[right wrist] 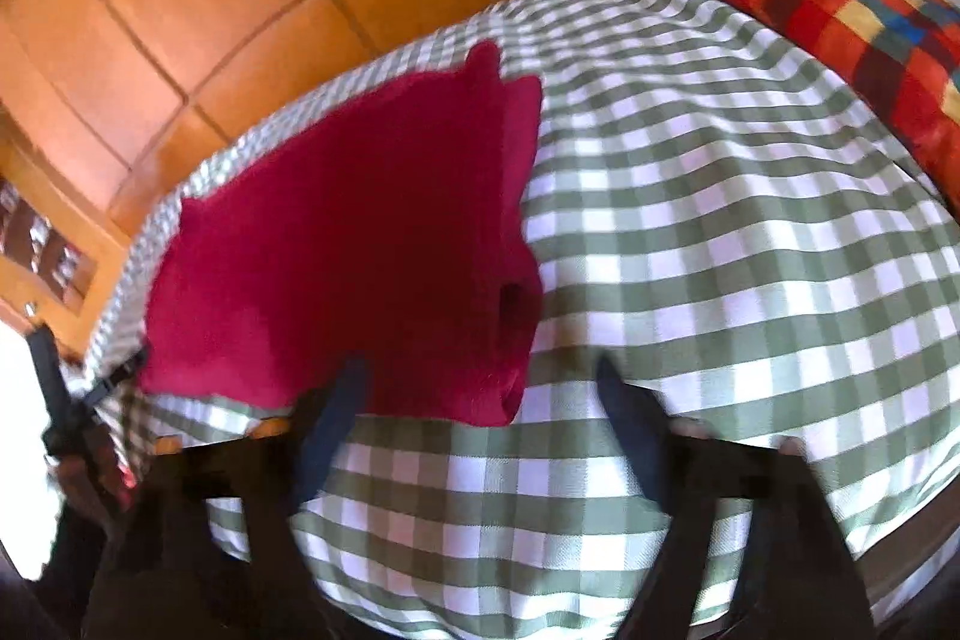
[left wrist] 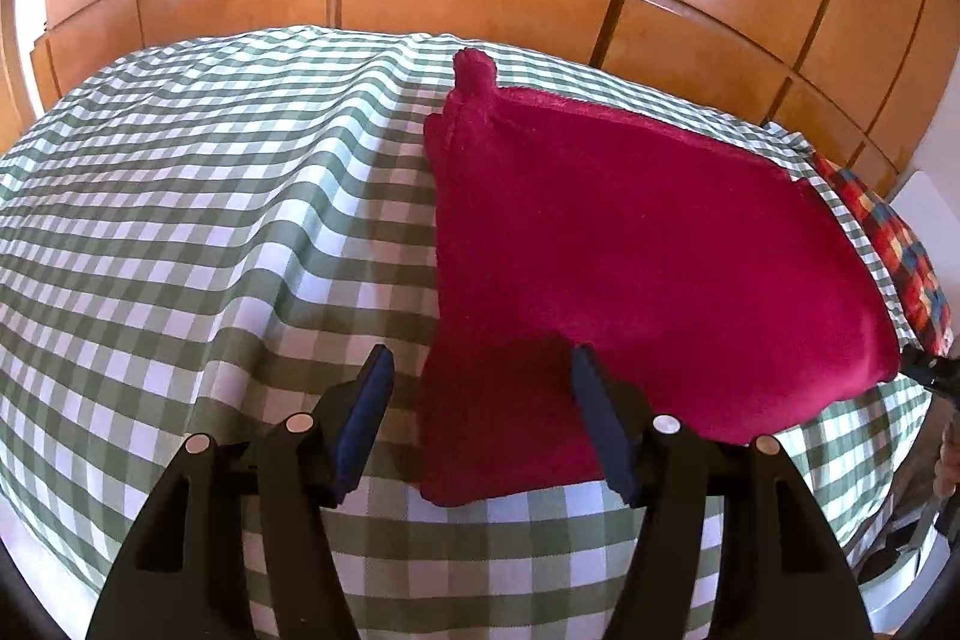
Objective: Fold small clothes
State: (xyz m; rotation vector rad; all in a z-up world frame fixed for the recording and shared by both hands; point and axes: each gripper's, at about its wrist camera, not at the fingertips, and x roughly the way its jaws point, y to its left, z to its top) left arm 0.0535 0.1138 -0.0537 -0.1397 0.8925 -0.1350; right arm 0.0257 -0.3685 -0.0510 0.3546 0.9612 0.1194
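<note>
The red garment (left wrist: 630, 244) lies doubled on the checked bedcover (left wrist: 210, 220), released, so one fold looks done and a further fold probably remains. Left of it the cover is bare; right, a patchwork pillow (right wrist: 870, 34). Left gripper (left wrist: 480, 418) and right gripper (right wrist: 480, 424) both gape, empty.

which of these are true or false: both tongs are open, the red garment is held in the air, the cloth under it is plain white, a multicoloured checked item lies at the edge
1. Both tongs are open. True: the left tongs and right tongs stand apart, gripping nothing.
2. The red garment is held in the air. False: it lies on the surface.
3. The cloth under it is plain white. False: it is green and white check.
4. A multicoloured checked item lies at the edge. True.
</note>
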